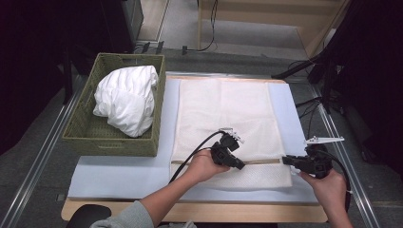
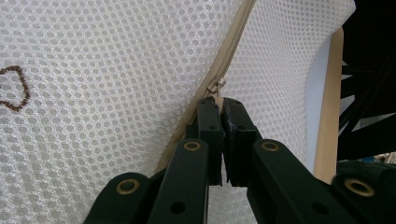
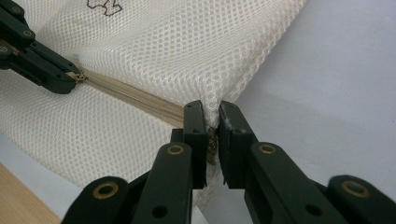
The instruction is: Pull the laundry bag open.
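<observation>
A white mesh laundry bag (image 1: 223, 114) lies flat on the pale blue mat, its beige zipper (image 1: 259, 162) running across near the front. My left gripper (image 1: 241, 165) is shut on the metal zipper pull (image 2: 215, 87) about midway along the zipper. At the bag's right end, my right gripper (image 1: 286, 160) is shut on the mesh edge (image 3: 212, 114) where the zipper ends. In the right gripper view the left gripper (image 3: 74, 77) shows at upper left, pinching the pull. A small brown embroidered outline (image 2: 14, 88) marks the mesh.
A green woven basket (image 1: 85, 124) holding bunched white cloth (image 1: 127, 97) stands at the left of the mat (image 1: 119, 173). The wooden table edge (image 1: 199, 210) runs along the front. Cables and dark stand legs (image 1: 323, 71) lie on the floor at the right.
</observation>
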